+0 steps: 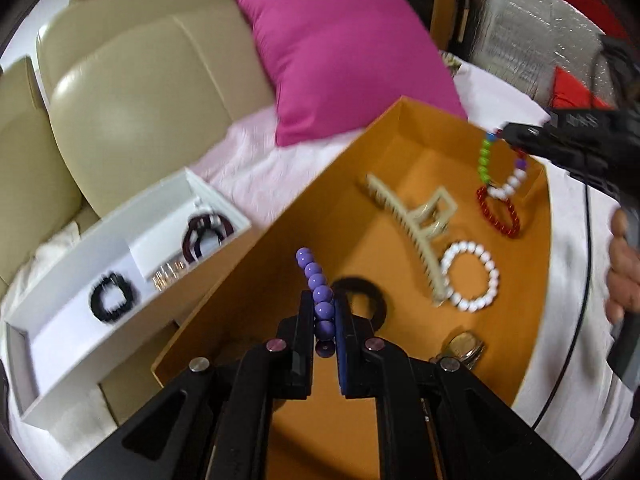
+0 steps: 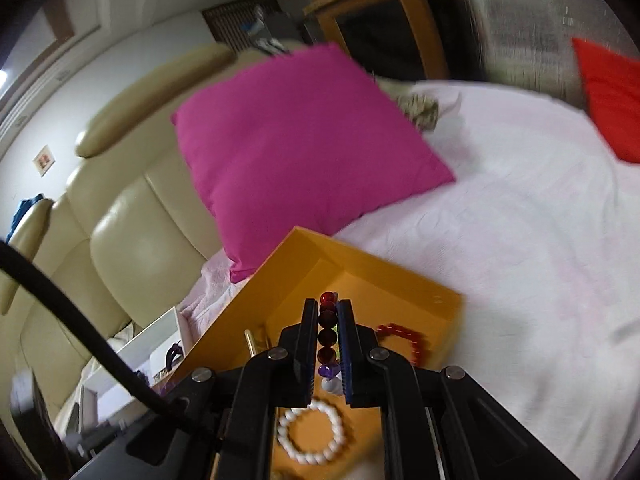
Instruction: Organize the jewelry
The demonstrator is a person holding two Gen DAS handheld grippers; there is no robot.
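My left gripper (image 1: 324, 300) is shut on a purple bead bracelet (image 1: 316, 280), held above the orange box (image 1: 256, 264). My right gripper (image 2: 329, 308) is shut on a multicolour bead bracelet (image 2: 326, 336) with red, purple and white beads; in the left wrist view it (image 1: 510, 132) hangs that bracelet (image 1: 486, 160) over the box's far right corner. In the box lie a beige claw clip (image 1: 416, 224), a white bead bracelet (image 1: 472, 276), a red bead bracelet (image 1: 498, 212), a black hair tie (image 1: 370, 300) and a metal watch (image 1: 464, 348).
A white divided organizer (image 1: 80, 320) stands left of the box, holding a black scrunchie (image 1: 112, 296), dark red bangles (image 1: 204, 232) and gold rings (image 1: 168, 276). A magenta pillow (image 1: 344, 52) leans on the cream headboard (image 1: 132, 112). The white bedsheet (image 2: 520, 220) spreads to the right.
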